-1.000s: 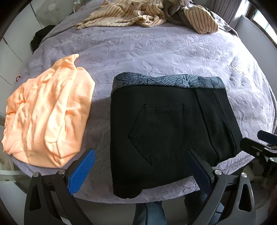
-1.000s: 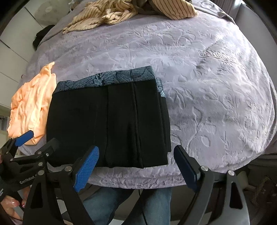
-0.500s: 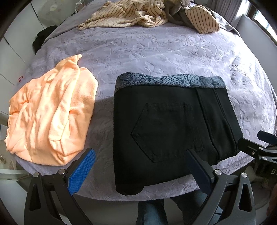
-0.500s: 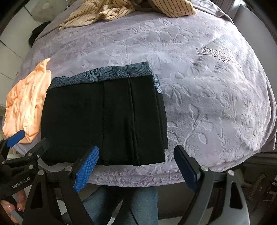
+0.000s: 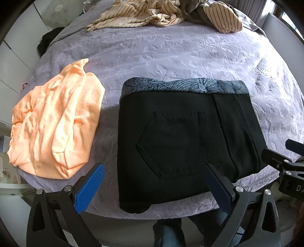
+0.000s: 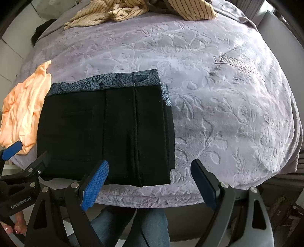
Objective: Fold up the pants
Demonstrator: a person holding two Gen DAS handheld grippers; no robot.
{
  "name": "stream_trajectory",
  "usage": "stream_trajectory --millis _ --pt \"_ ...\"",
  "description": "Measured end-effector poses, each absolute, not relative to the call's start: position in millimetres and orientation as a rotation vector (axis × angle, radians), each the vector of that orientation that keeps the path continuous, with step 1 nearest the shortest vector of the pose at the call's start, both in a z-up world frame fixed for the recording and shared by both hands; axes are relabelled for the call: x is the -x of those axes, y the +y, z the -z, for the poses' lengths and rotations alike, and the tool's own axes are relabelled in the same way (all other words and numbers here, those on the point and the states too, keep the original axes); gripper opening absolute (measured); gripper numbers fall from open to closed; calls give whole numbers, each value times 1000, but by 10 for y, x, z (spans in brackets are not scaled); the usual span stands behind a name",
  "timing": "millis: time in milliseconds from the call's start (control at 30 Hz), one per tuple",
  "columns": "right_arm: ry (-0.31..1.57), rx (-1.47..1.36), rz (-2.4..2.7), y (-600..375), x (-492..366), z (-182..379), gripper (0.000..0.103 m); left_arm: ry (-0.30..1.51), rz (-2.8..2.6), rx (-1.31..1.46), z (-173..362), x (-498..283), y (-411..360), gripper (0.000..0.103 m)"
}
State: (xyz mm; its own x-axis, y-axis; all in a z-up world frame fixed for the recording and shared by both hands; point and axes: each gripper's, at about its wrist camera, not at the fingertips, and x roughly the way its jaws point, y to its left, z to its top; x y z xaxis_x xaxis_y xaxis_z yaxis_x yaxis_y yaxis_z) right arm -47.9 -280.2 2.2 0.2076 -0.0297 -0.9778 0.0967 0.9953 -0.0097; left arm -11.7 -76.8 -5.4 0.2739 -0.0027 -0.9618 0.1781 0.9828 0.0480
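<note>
Since the earlier frame: pants shifted slightly in view, otherwise unmoved. Left gripper [image 5: 152, 188]: spread, empty. Right gripper [image 6: 150, 186]: spread, empty. Black pants [image 5: 182, 136]: folded, near blanket [image 6: 218, 98] edge. Orange garment [image 5: 55, 121]: beside. Striped clothes [image 5: 152, 13]: far.

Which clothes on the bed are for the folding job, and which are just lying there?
For the job:
- black pants, already folded, by the near edge

Just lying about:
- orange top
- striped clothes at the far end
- dark item at the far left edge
</note>
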Motion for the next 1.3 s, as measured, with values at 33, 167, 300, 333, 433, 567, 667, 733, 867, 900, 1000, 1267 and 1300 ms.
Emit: stream_trajectory --millis 33,167,300,333,433,567,667,733,867,900,1000,1267,1300 --pt "1360 -57 85 -2802 476 -20 90 1289 121 -159 52 117 -771 103" --pt "1358 -45 80 -2787 458 -15 90 1285 116 -162 37 115 -784 103" --pt "1360 -45 73 -2787 436 -12 90 1281 115 -168 25 100 -794 103" --pt "1360 -44 73 -2788 434 -13 90 1281 117 -169 23 96 -797 103" --pt "1359 -39 74 -2789 433 -15 90 1280 119 -170 22 88 -812 103" --pt "1354 -28 74 -2791 420 -28 90 1281 121 -169 20 84 -834 103" --pt "1354 -27 73 -2796 413 -28 90 1278 123 -172 10 80 -858 103" --pt "1354 -28 72 -2796 416 -30 90 1279 126 -171 10 77 -866 103" --pt "1355 -25 72 -2791 412 -28 90 1280 127 -171 7 73 -873 103" --pt "1355 -25 73 -2786 415 -29 90 1280 126 -171 8 73 -874 103" --pt "1355 -25 73 -2785 415 -27 90 1281 129 -167 8 72 -868 103" --pt "1356 -26 75 -2788 410 -25 90 1284 129 -160 11 82 -861 103" --pt "1357 -25 75 -2784 411 -23 90 1283 130 -158 10 86 -859 103"
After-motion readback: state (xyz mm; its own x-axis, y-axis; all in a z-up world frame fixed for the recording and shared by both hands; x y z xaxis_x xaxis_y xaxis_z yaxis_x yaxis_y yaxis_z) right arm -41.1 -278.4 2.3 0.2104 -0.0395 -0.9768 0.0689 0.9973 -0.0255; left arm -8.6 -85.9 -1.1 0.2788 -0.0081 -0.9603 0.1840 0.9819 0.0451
